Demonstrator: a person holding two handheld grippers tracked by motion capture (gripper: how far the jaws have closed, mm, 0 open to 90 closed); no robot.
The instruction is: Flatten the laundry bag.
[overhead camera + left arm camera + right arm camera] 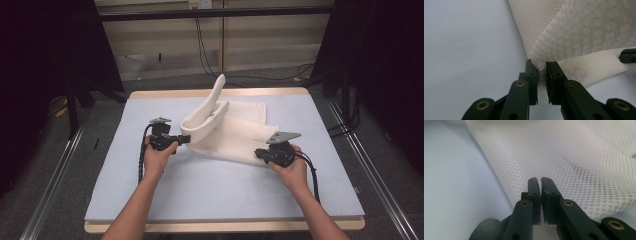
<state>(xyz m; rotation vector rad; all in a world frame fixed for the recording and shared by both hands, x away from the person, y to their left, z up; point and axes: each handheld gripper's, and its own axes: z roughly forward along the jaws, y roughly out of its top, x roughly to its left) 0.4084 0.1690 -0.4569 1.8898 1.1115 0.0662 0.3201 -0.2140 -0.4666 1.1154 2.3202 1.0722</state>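
With the mesh cloth (235, 135) mid-table, the left gripper (542, 68) clamping its raised fold and the right gripper (540, 185) pinching its near edge, I judge I should carry the fold over slowly, right grip anchored, keeping edges aligned.

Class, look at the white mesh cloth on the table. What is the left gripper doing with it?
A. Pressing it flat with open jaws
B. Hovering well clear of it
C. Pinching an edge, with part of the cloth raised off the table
C: the left gripper has its jaws shut on an edge of the white mesh cloth, and part of the cloth curls up above the table.
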